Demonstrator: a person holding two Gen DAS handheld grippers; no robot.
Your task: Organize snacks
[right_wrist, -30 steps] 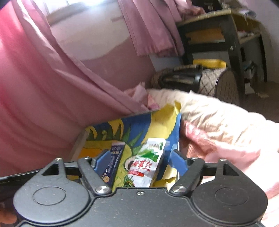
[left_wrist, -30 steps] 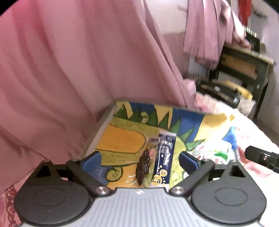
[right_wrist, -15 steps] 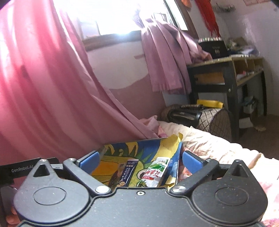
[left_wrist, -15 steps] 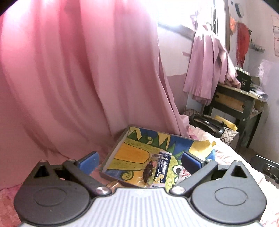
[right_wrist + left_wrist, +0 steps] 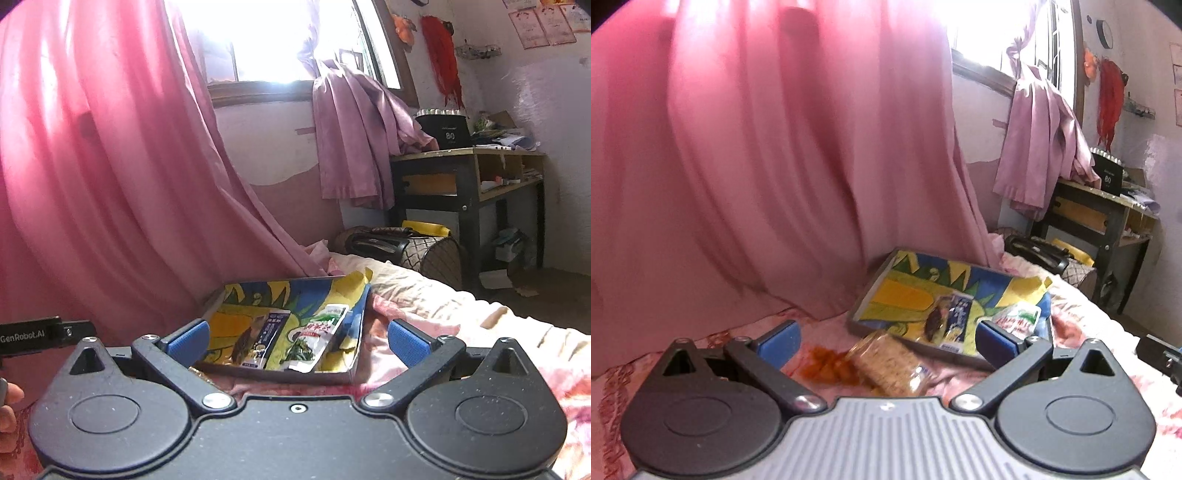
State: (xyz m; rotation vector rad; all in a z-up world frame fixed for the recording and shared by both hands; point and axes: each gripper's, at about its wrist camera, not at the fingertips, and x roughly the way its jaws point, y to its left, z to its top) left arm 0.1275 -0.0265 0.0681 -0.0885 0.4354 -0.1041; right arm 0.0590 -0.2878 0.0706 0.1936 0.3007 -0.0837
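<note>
A tray (image 5: 876, 280) printed with a cartoon dinosaur lies on the pink bedspread. In it are a dark snack packet (image 5: 932, 319), a blue stick packet (image 5: 957, 316) and a white-and-green pouch (image 5: 1016, 319). In front of the tray, on the bed, lie a clear cracker packet (image 5: 891, 363) and an orange snack packet (image 5: 827, 363). My left gripper (image 5: 888, 341) hangs open above these two, holding nothing. My right gripper (image 5: 297, 338) is wide open and empty, short of the tray (image 5: 280, 374), where the blue packet (image 5: 271, 332) and the pouch (image 5: 317, 332) show.
A pink curtain (image 5: 757, 166) hangs close behind and left of the tray. A black desk (image 5: 469, 184) and a dark bag (image 5: 388, 243) stand beyond the bed at the right. A person's fingers (image 5: 7, 406) show at the left edge.
Both grippers have drawn back from the tray and risen, so it looks smaller. The right jaws have spread wider. The cracker and orange packets have come into the left wrist view.
</note>
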